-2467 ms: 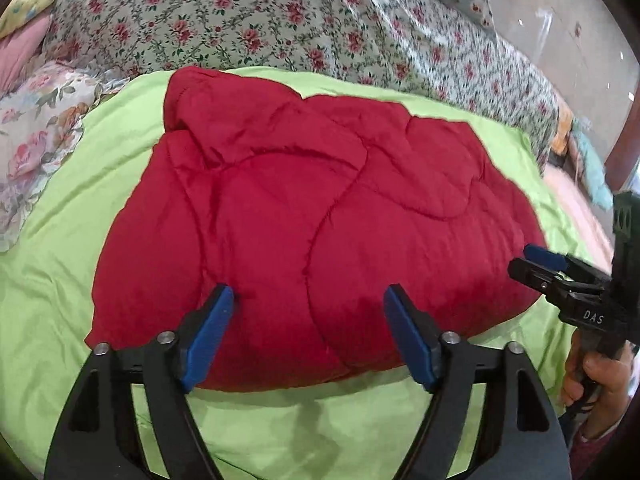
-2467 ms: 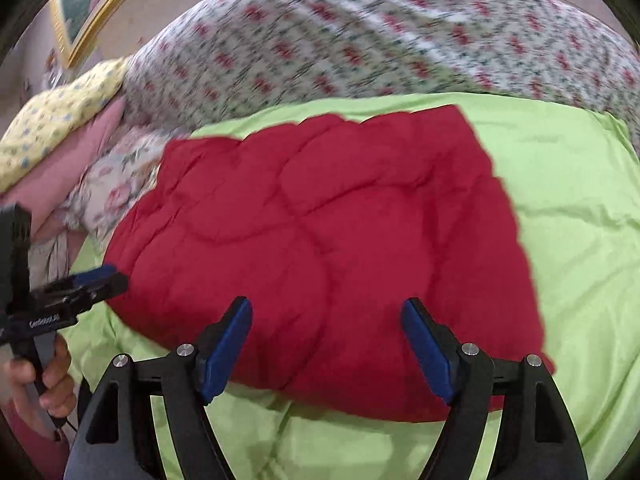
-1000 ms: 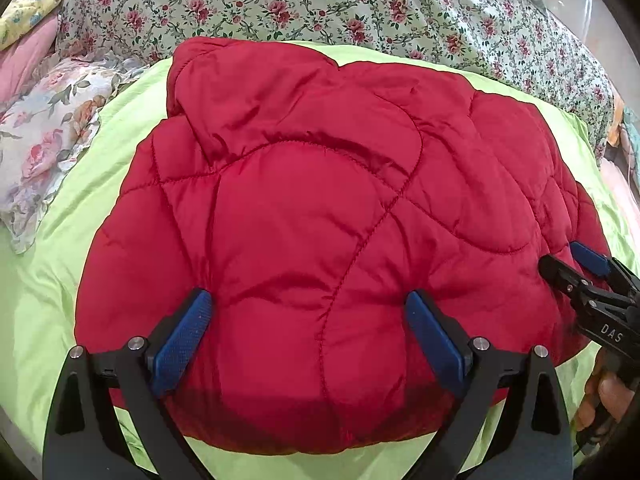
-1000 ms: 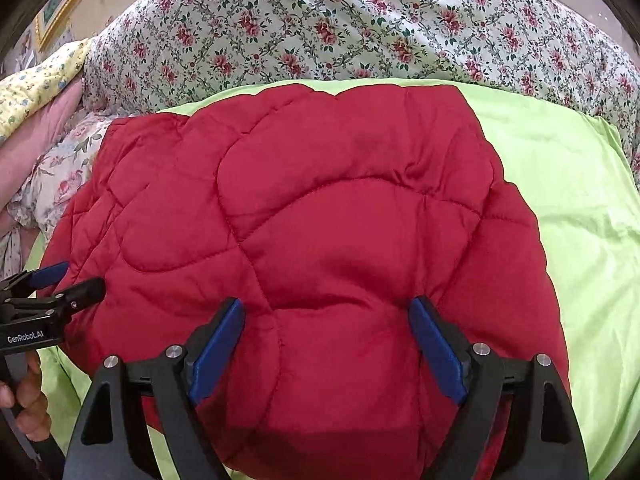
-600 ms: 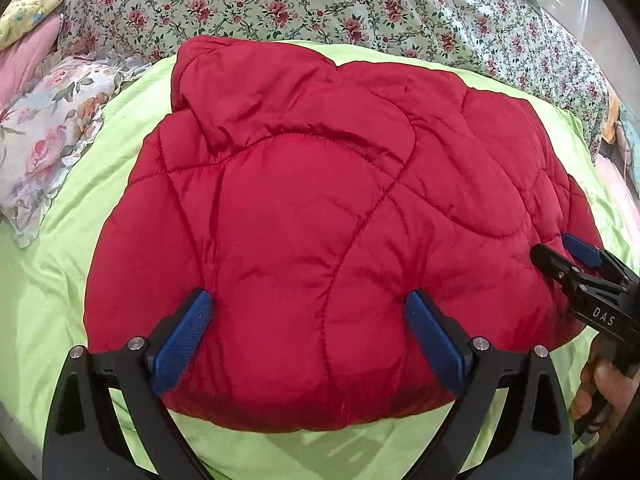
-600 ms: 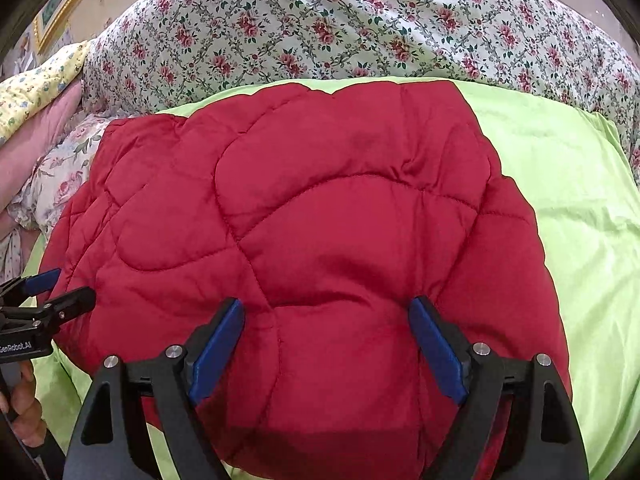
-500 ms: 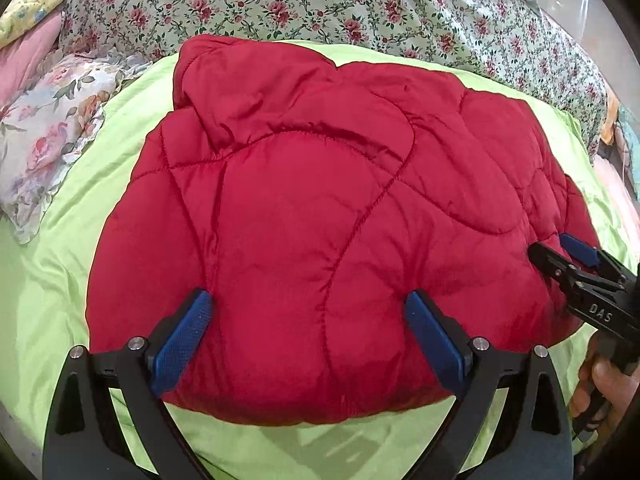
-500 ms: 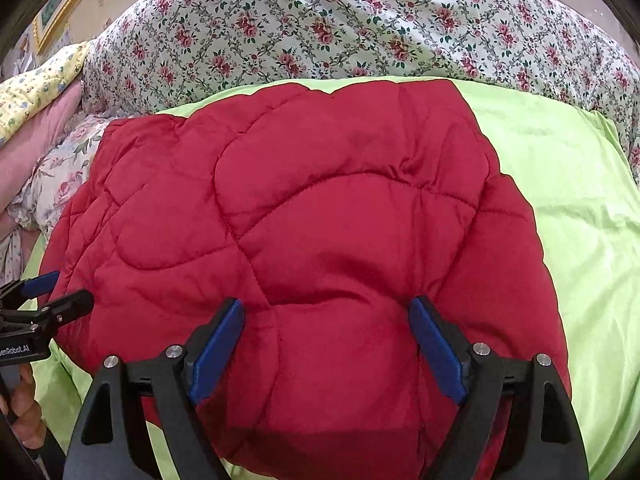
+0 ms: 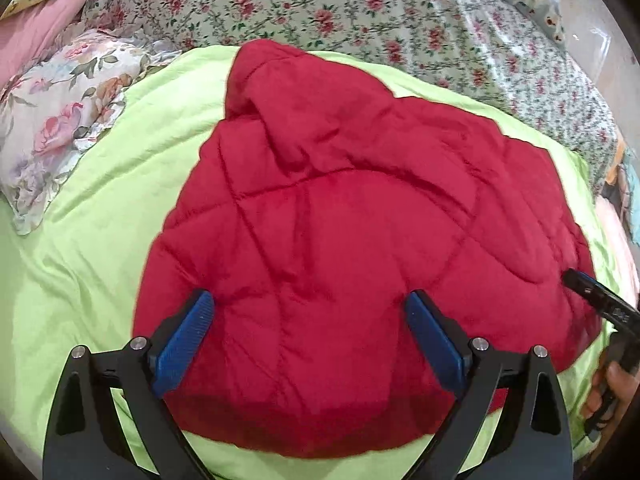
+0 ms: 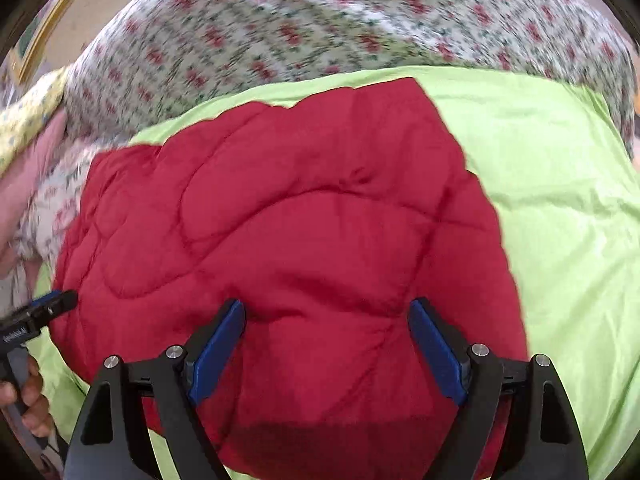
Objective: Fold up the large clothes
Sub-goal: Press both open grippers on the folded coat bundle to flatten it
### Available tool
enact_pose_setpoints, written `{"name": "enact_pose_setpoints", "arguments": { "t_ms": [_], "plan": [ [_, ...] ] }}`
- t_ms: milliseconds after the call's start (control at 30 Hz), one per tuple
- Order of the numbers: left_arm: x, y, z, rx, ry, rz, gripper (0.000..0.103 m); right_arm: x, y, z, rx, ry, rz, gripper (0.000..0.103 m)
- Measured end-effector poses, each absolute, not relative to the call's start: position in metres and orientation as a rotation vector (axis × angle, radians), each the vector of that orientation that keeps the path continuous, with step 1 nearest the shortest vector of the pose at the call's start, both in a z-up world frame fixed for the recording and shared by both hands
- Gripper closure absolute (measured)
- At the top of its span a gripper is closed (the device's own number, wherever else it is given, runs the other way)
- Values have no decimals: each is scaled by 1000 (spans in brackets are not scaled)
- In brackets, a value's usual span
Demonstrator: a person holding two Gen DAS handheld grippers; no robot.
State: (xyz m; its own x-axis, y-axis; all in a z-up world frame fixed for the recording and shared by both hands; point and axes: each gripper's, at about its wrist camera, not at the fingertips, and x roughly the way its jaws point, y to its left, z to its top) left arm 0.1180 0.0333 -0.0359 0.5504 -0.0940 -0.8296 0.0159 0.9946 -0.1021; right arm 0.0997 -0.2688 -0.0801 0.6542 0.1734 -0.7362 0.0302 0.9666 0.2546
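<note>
A red quilted jacket (image 9: 360, 240) lies folded into a puffy bundle on a lime-green bedsheet (image 9: 100, 240), its hood end at the far left. My left gripper (image 9: 310, 312) hangs open over the bundle's near edge, and its blue pads (image 9: 184, 336) grip nothing. In the right wrist view the same jacket (image 10: 300, 240) fills the middle. My right gripper (image 10: 324, 312) stands open above its near edge, holding nothing. Each gripper shows at the other view's border: the right one (image 9: 596, 296) by the jacket's right side, the left one (image 10: 44, 312) by its left side.
A rose-print quilt (image 9: 360, 12) is heaped behind the jacket. A floral pillow (image 9: 60, 112) and pink bedding (image 9: 40, 28) lie at the left. Bare green sheet (image 10: 560, 220) spreads right of the jacket. A hand (image 10: 24, 404) holds the left gripper's handle.
Both grippers have drawn back from the jacket, still open. More green sheet now shows on the left of the left view and on the right of the right view. The jacket has stayed put.
</note>
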Motion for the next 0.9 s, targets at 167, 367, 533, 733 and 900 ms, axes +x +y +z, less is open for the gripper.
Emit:
{"name": "enact_pose_setpoints", "arguments": {
  "t_ms": [167,367,533,733,900],
  "plan": [
    [125,45,-39,-116,992,-45,3,93,-273,-84,258,846,62,19],
    [103,47,-26,-150,964,-60,4,89,-266,-84,223,841,33,17],
    [77,41,-16,-167,947,-97,4,80,-262,-76,191,836,5,17],
    [69,21,-19,-116,959,-110,4,57,-251,-65,188,810,13,17],
    [70,5,-33,-34,978,-67,4,38,-232,-64,156,808,79,15]
  ]
}}
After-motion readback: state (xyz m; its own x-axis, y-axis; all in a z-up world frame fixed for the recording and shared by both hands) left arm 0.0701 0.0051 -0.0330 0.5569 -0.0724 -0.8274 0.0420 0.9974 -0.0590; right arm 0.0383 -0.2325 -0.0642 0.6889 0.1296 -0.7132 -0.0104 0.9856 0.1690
